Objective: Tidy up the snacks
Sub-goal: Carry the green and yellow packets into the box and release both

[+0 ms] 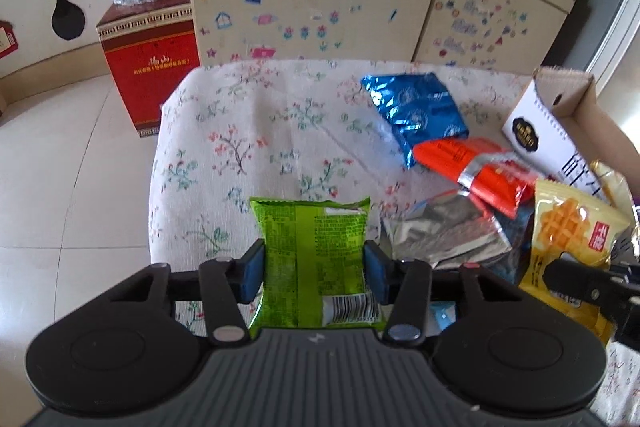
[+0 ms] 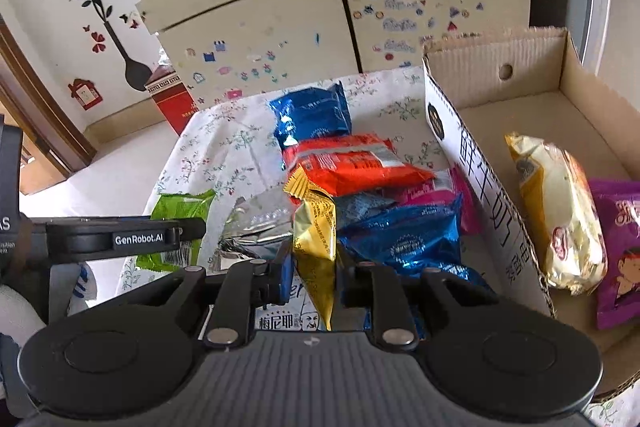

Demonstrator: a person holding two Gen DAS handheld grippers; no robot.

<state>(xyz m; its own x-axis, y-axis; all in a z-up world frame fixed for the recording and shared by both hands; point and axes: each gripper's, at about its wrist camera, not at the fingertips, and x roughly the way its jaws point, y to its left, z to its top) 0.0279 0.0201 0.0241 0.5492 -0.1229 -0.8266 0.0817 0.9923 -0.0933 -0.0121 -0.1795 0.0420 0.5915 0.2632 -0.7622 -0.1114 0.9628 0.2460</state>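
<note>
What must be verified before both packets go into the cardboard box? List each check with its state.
1. Left gripper clamped on green packet: ok.
2. Right gripper clamped on yellow packet: ok.
3. Free floor space in cardboard box: ok.
4. Purple packet and cream packet already inside the box: ok.
5. Green packet lifted clear of tablecloth: cannot tell.
6. Yellow packet free of blue packet beside it: cannot tell.

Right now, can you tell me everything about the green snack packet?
The green snack packet is a shiny foil-like pouch with crimped ends, small print and a barcode near its lower end, so its back side faces up. The left tool is shut on its two sides, blue pads pressing it. It sits over the flowered cloth, left of a silver wrapper.
</note>
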